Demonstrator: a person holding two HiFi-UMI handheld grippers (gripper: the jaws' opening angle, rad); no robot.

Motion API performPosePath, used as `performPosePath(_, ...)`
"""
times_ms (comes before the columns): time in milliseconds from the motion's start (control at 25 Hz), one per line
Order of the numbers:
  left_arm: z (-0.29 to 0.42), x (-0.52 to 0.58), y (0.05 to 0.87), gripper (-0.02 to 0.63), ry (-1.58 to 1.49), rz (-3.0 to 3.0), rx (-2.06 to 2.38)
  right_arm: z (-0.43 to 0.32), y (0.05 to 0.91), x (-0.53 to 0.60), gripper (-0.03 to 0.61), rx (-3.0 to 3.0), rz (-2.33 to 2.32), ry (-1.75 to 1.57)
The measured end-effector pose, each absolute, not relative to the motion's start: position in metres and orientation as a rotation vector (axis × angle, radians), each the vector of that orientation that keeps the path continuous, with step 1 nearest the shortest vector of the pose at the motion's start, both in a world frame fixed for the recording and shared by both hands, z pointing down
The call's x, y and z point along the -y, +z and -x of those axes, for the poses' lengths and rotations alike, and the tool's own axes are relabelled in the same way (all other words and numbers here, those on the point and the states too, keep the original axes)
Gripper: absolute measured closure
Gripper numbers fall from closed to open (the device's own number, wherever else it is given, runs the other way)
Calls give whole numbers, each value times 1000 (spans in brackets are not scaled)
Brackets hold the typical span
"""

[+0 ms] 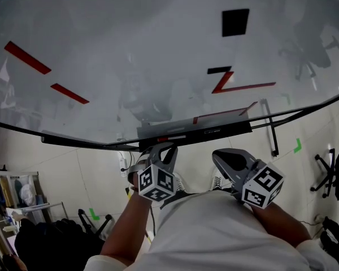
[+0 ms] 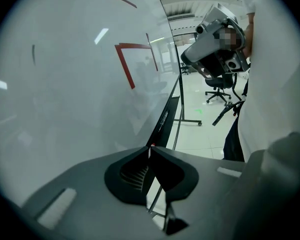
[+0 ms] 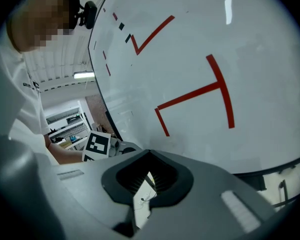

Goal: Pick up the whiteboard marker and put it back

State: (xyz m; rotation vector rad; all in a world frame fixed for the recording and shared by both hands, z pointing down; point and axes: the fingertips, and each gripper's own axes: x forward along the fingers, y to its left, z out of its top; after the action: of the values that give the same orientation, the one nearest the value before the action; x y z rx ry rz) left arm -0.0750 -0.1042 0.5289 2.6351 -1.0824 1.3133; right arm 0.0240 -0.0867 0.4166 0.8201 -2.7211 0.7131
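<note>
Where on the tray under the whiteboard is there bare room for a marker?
The tray looks bare at its right end, beyond the dark marker. The left end is crowded: a small red thing lies there, and the left tongs, shut, hang close by it.

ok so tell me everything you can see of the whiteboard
The whiteboard is a big, glossy white panel in a thin dark frame, upright on a dark metal stand. It carries straight red strokes, some joined into corners, and two black patches, and the room reflects faintly in its surface. A dark tray runs along part of its bottom edge, with what looks like a marker lying in it. Nothing touches its face.
</note>
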Motion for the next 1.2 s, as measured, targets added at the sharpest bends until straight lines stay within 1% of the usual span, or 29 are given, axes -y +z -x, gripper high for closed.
performPosePath(120, 73, 109, 532, 575, 1359, -2645, 1062, -26, 418, 88, 577, 2722, -832, 717)
performPosePath(400, 72, 113, 555, 556, 1578, -2654, 955, -34, 416, 90, 577, 2716, -881, 717)
performPosePath(560, 74, 115, 562, 549, 1639, -2651, 932, -36, 416, 90, 577, 2710, -900, 714)
performPosePath(640, 76, 117, 566, 535, 1669, -2641, 925, -38, 416, 90, 577, 2707, -910, 713)
performPosePath(1200, 83, 130, 581, 535, 1813, -2597, 926, -39, 415, 88, 577, 2697, -918, 704)
